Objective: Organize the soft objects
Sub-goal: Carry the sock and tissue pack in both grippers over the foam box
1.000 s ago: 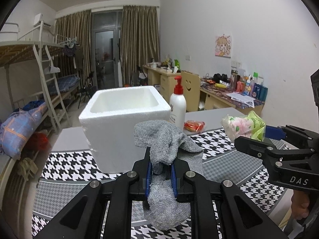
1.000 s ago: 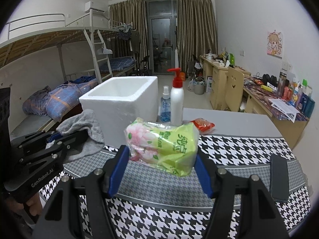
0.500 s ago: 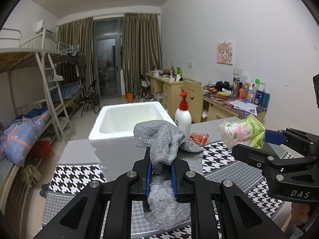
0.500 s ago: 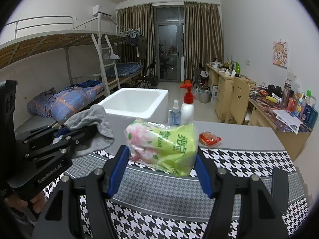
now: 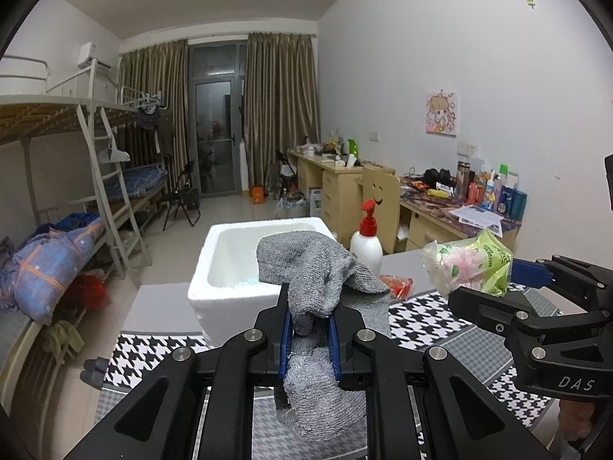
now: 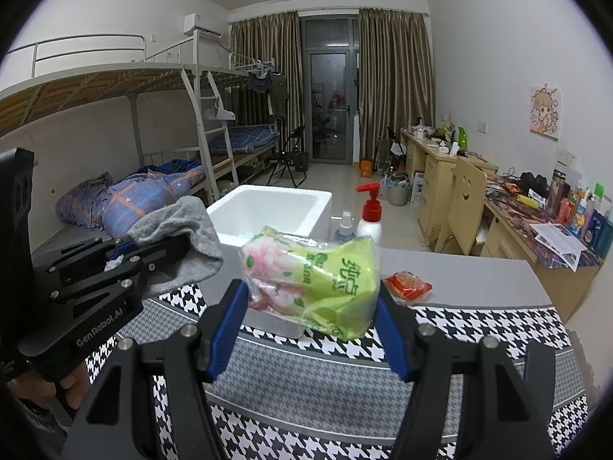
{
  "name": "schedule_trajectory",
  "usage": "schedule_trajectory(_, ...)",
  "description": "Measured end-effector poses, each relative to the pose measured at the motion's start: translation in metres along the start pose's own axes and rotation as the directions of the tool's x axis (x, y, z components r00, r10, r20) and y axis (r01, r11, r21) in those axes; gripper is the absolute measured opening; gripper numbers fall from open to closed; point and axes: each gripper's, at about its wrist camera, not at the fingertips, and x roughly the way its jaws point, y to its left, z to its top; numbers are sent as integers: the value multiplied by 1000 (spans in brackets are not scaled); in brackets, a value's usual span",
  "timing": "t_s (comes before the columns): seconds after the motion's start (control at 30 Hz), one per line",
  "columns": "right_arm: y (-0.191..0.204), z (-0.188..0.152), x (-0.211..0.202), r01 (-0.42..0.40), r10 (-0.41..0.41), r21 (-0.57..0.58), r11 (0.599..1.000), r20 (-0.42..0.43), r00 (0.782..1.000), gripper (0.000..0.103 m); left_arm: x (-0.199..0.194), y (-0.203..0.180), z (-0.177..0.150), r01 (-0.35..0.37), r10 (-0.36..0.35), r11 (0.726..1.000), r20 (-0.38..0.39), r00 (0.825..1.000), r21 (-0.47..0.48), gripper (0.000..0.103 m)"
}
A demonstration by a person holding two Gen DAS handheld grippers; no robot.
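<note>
Dim ceiling light, sharp, fisheye-warped edges

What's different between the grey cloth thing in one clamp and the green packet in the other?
The grey sock is plain knit fabric; the tissue pack is glossy green plastic with pink flowers. The sock droops limply over the left gripper; the pack keeps its block shape. The left jaws pinch narrowly; the right gripper spans wide. Both are held above the table, near the white foam box.

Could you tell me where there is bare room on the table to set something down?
The checkered cloth in front of the red packet lies bare, as does the grey tabletop behind it. It is crowded around the foam box, where the pump bottle and spray bottle stand.
</note>
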Motion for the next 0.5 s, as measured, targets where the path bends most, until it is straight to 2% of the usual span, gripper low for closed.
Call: schedule_trajectory(0.5,10,16,9,-17,17,-23,1000,16,1000,69,9,14,16,-30,31,999,27,999,-19,17)
